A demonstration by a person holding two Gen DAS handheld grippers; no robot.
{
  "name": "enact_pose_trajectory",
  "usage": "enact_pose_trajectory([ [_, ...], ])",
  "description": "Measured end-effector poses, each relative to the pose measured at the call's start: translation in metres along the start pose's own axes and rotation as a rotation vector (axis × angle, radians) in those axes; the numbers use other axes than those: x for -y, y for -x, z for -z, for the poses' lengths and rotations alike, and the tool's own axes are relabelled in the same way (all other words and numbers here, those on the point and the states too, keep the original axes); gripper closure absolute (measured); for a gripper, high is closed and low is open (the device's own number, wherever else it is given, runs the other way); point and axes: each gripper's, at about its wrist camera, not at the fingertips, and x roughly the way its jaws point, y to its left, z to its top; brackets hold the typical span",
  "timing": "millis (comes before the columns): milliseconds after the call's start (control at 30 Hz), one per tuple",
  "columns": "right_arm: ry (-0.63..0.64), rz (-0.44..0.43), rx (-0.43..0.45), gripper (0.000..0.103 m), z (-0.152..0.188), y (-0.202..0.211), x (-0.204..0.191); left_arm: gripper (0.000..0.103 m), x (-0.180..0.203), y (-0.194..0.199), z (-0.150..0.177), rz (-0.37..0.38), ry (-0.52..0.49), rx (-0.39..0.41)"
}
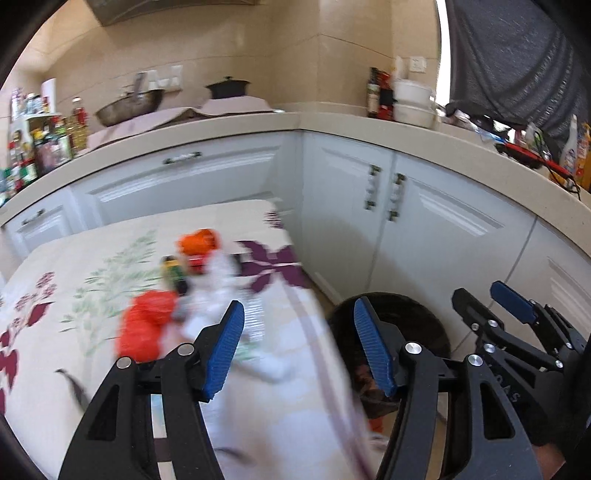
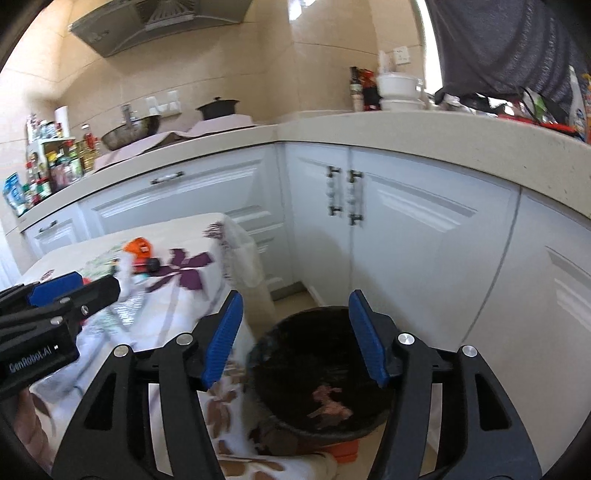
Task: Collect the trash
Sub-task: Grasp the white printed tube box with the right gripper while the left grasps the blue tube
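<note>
A table [image 1: 110, 369] stands by the white cupboards, under a cloth [image 1: 74, 266] with green leaves and purple flowers on it. A small heap of trash lies on the cloth, near its far right corner: a red crumpled bag [image 1: 146, 325], an orange piece [image 1: 197, 242], a small dark can [image 1: 173, 271] and white paper [image 1: 218, 291] (all a bit blurry). The bits touch each other. On the floor [image 2: 291, 299] right beside the table sits a round black bin [image 2: 321, 373], with something pink inside.

My home kitchen: white cabinets [image 2: 207, 195] under a beige countertop [image 2: 406, 129]. A range hood [image 2: 155, 22] hangs above the wok [image 2: 129, 129] and oil bottles [image 1: 77, 125].
</note>
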Motion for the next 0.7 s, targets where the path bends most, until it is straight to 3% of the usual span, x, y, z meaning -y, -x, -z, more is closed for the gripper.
enact_pose_trajectory([
  [400, 0.102, -0.143, 0.005, 0.045, 0.006, 0.015, -0.104, 0.042, -0.112, 0.034, 0.036, -0.183, 0.111, -0.008],
  [700, 0.178, -0.238, -0.037, 0.045, 0.024, 0.013, -0.162, 0.042, -0.163, 0.048, 0.06, -0.281, 0.175, -0.011],
])
